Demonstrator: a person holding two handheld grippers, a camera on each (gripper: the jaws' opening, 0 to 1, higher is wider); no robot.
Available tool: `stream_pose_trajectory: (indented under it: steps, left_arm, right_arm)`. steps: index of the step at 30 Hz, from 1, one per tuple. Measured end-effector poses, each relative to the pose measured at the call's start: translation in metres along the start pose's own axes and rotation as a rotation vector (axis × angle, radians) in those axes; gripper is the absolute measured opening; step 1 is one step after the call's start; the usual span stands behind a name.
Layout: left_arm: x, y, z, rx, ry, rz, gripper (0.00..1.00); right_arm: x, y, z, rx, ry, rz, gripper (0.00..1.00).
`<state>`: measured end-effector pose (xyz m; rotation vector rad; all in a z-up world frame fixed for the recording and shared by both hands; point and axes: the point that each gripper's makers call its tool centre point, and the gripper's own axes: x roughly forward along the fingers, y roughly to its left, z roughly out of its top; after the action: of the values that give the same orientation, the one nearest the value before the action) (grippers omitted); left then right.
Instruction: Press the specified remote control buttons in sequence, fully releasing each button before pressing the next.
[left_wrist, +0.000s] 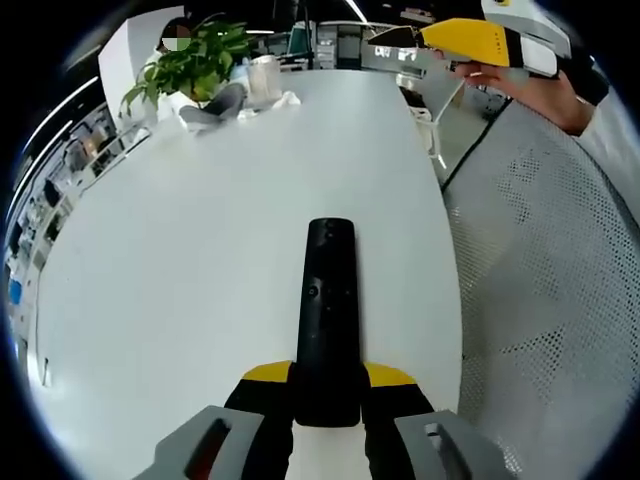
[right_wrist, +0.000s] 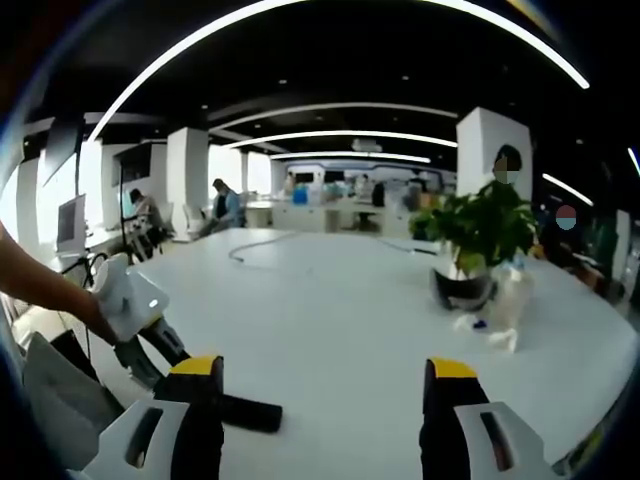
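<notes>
Where the left gripper view looks along its own jaws, the left gripper (left_wrist: 326, 398) is closed on the near end of a black remote control (left_wrist: 326, 318), its yellow-tipped jaws pressed against both sides. The remote lies lengthwise on the white table (left_wrist: 180, 280), buttons facing up, far end pointing away.

Right gripper (right_wrist: 325, 405): jaws spread wide, nothing between them, held above the table (right_wrist: 340, 330). In the left gripper view it appears at upper right (left_wrist: 400, 38), gripped by a hand (left_wrist: 530, 92).

Containers, far end of the table: a dark round pot (right_wrist: 462, 288) holding a leafy green plant (right_wrist: 480, 225); just beside it a clear plastic bottle (right_wrist: 512, 295), contents not discernible, with crumpled white paper (right_wrist: 490, 335) at its base.

Beside the table: a white perforated chair back (left_wrist: 550, 300).
</notes>
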<state>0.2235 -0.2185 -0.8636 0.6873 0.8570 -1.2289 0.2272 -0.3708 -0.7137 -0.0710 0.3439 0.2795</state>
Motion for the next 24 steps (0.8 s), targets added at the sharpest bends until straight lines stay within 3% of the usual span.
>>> stream_pose_trajectory:
  steps: [24]
  left_arm:
    - [0.002,0.025,0.001,0.0,0.056,-0.007,0.24]
  right_arm:
    - [-0.001,0.0,-0.002,-0.005,0.008,-0.003,0.79]
